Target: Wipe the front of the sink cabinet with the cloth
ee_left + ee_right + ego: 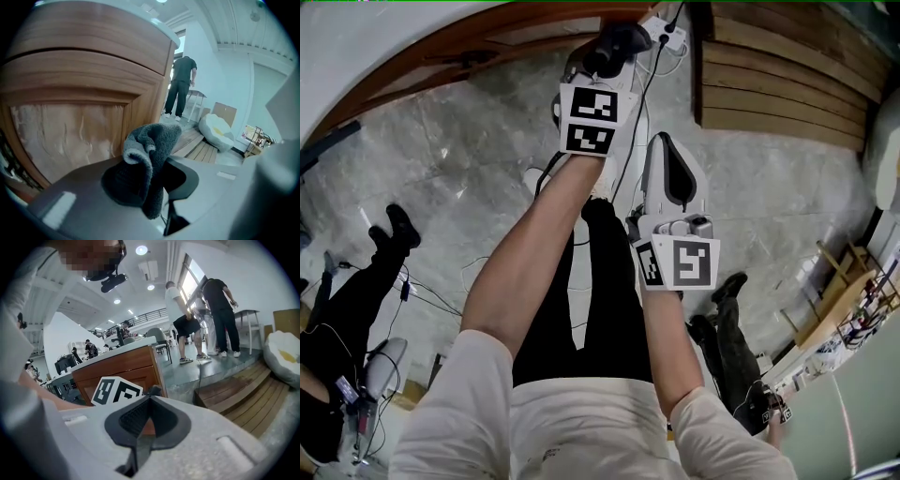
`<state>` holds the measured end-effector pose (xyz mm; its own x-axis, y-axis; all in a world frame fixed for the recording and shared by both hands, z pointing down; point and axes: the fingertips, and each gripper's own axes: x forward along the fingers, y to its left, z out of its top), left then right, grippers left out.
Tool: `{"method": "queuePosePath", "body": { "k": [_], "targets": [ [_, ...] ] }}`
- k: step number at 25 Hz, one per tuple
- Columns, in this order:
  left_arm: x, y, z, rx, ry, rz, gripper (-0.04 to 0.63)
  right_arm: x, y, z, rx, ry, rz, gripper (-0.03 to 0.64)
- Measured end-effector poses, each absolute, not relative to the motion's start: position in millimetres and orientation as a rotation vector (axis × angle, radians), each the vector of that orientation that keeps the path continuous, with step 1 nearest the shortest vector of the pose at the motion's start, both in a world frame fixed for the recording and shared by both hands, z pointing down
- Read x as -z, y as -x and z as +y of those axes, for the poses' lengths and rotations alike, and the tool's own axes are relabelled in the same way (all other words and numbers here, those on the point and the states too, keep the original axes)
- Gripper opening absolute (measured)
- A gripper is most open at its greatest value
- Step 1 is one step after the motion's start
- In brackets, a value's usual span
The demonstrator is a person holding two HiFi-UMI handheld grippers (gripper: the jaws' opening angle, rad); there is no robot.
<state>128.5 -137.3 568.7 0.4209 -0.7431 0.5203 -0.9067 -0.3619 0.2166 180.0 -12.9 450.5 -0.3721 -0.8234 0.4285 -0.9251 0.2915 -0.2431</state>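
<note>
A dark grey cloth (149, 150) stands bunched up between the jaws of my left gripper (151, 183), which is shut on it. The wooden sink cabinet front (79, 112) fills the left of the left gripper view, a short way beyond the cloth and not touching it. In the head view the left gripper (614, 54) reaches out towards the curved cabinet (487, 37) with the cloth (623, 42) at its tip. My right gripper (673, 159) hangs lower and nearer to me, over the floor. Its jaws (149, 417) are shut with nothing between them.
A white power strip (666, 34) and cables lie on the marble floor by the cabinet. A wooden step platform (787, 75) is at the right. Bystanders' legs (356, 281) stand left and right (727, 328). A white beanbag (216, 131) lies beyond.
</note>
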Motion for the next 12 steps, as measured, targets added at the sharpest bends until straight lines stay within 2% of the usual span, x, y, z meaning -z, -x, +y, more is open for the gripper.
{"method": "queuePosePath", "body": {
  "k": [12],
  "targets": [
    [-576,-113,-136,-0.485,-2.207,-1.445,0.075,-454,-177,-13,-0.682,-1.600,-2.335,-0.005]
  ]
}}
